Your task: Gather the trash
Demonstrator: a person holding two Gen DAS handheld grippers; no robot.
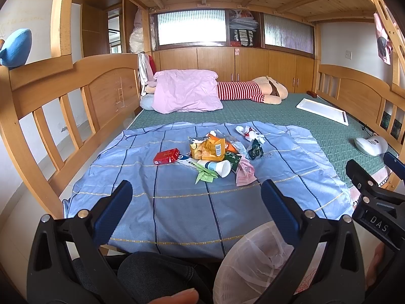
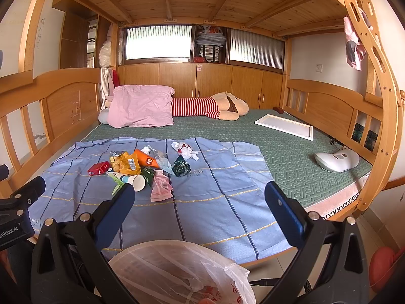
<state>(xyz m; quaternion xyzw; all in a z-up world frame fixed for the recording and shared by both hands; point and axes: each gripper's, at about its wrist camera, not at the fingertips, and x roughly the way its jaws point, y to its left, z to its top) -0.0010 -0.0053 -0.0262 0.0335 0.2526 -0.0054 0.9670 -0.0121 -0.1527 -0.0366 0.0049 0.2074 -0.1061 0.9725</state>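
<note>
Both my grippers, left (image 1: 196,197) and right (image 2: 198,200), hang with jaws wide apart, gripping nothing. Just below them sits a round basket lined with a thin clear plastic bag (image 2: 182,271). Farther out, a heap of crumpled wrappers (image 1: 215,152), a red carton (image 1: 166,156) and what looks like a white paper cup (image 1: 224,168) lie on the blue striped sheet (image 1: 177,215).
</note>
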